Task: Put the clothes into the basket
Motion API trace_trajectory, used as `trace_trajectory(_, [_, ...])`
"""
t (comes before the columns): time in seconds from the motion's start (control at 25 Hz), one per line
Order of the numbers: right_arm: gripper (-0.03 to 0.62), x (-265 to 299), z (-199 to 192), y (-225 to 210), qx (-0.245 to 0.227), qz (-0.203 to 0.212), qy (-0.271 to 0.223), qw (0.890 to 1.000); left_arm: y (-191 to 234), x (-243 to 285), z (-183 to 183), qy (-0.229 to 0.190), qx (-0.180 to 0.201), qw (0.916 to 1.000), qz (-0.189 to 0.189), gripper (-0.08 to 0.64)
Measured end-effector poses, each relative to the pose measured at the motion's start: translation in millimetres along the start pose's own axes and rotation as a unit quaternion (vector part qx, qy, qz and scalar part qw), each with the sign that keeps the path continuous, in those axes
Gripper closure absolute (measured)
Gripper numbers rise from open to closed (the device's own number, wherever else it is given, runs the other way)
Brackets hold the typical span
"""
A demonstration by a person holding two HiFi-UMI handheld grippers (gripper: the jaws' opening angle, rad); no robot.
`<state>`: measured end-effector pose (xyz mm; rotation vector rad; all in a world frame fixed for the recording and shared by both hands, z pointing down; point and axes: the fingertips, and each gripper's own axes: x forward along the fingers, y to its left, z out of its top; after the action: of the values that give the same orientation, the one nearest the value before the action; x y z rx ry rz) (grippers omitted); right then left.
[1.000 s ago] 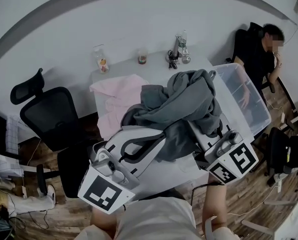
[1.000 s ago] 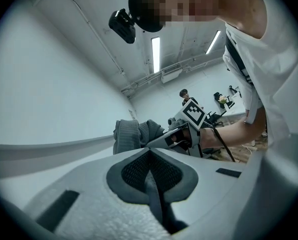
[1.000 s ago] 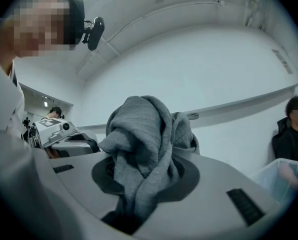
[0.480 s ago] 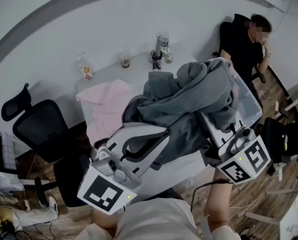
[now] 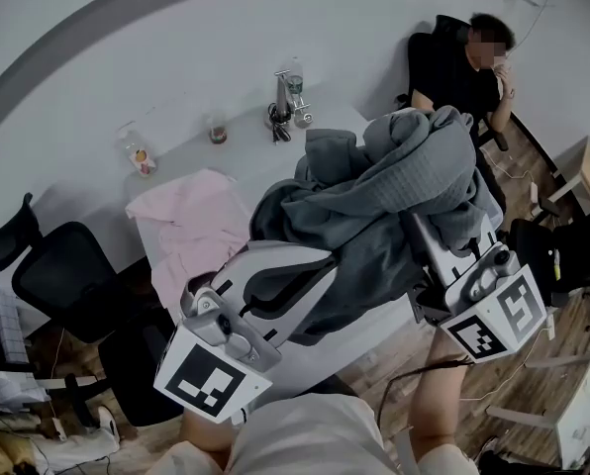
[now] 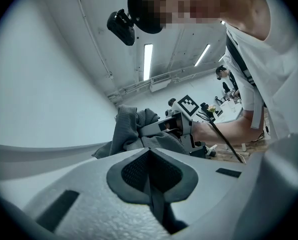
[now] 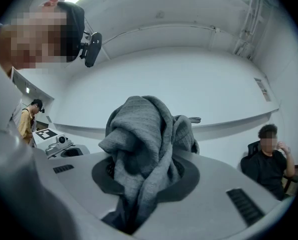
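White table (image 5: pixel 245 142): crumpled pink cloth (image 5: pixel 191 226) on it, not yet picked up. Bulky grey knit garment (image 5: pixel 384 216) is in the air over both grippers, not in the basket, which is hidden. Bundle's long axis runs near-left to far-right. Right gripper (image 7: pixel 141 176) clamps a grey fold. Left gripper (image 6: pixel 150 159): jaws together, cloth at tips, pinch unclear.

white wall (image 5: pixel 354 28), wooden floor (image 5: pixel 394 349), black office chair (image 5: pixel 52 280), white table (image 5: pixel 245 146)

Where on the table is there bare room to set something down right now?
Bare tabletop shows between the pink garment and the cup and bottle along the back edge. The held gray garment hides the right side.
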<state>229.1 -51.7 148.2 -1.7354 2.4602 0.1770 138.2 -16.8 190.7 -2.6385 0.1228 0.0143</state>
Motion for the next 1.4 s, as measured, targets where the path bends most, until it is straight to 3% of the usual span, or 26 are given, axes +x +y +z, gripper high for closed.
trace_trajectory(0.48, [0.485, -27, -21, -84, -0.008, -0.072, 0.029, 0.997, -3, 74, -28, -0.015, -0.030, 0.9982, -0.050, 0.555])
trace_trajectory(0.88, [0.482, -36, -124, -127, 0.036, -0.094, 0.125, 0.987, -12, 121, -86, 0.015, -0.077, 0.9938, -0.078, 0.555])
trace_trajectory(1.16, [0.477, -39, -195, -120, 0.056, -0.073, 0.209, 0.974, -25, 128, -124, 0.043, -0.112, 0.9887, -0.090, 0.555])
trace_trajectory(1.4, [0.472, -43, -244, -104, 0.029, -0.054, 0.305, 0.951, -34, 123, -151, 0.075, -0.146, 0.9820, -0.094, 0.555])
